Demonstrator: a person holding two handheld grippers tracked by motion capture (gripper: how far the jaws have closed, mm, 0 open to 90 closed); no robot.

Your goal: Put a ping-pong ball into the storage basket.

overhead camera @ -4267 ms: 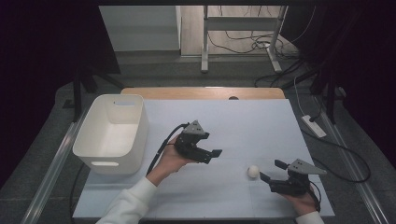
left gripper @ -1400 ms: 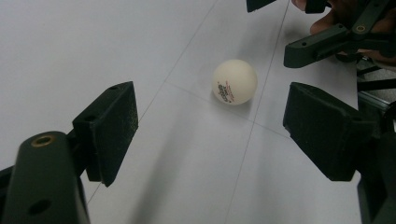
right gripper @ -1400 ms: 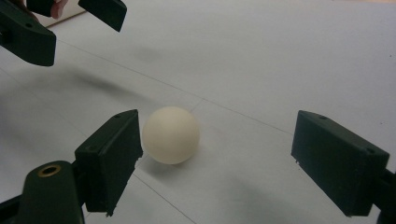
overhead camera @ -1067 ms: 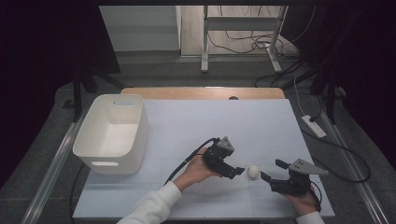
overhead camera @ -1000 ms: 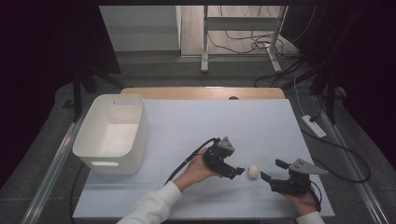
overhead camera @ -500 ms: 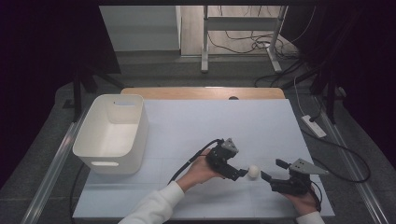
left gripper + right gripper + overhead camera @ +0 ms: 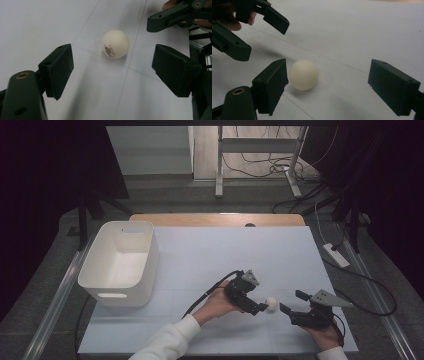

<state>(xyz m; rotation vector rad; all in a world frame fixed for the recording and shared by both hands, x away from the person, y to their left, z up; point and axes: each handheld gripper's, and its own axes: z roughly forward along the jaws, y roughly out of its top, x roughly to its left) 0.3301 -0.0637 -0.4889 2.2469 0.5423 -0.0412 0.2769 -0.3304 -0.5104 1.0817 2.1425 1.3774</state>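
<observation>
Centre stage on the white table (image 7: pixel 210 255): a small white ball (image 7: pixel 271 303), resting on the surface near the person's edge, right of the middle. Approached from the left by the left gripper (image 7: pixel 261 308), held in the left hand (image 7: pixel 216 303) below a white sleeve (image 7: pixel 167 343), jaws spread wide. Tips just short of the ball in the high view, no contact visible. Seen along the left gripper view: ball (image 7: pixel 115 44) lying beyond the tips, between the lines of the two black jaws, small printed marking on its near side, soft shadow beneath. Left gripper (image 7: pixel 112 72) gaping, nothing between the pads.

Facing it from the right, the right gripper (image 7: pixel 292 301), gripped in the right hand (image 7: pixel 327 334) at the table's near right corner, grey three-cornered plate on top. Jaws likewise wide apart, empty. From the right gripper view: ball (image 7: pixel 303 74) close beside the left-hand jaw as pictured, whether touching or not impossible to tell; far jaw well clear. Right gripper (image 7: pixel 327 85) open around it, not closed. Other tool's dark jaws at upper left of that view, fingertips (image 7: pixel 251 18) behind them.

Well apart at the table's left edge: a white bin (image 7: pixel 121 261) with handle slots, upright. Beyond the table, cables on the floor (image 7: pixel 260 170) and a power strip (image 7: pixel 337 255) at right.
</observation>
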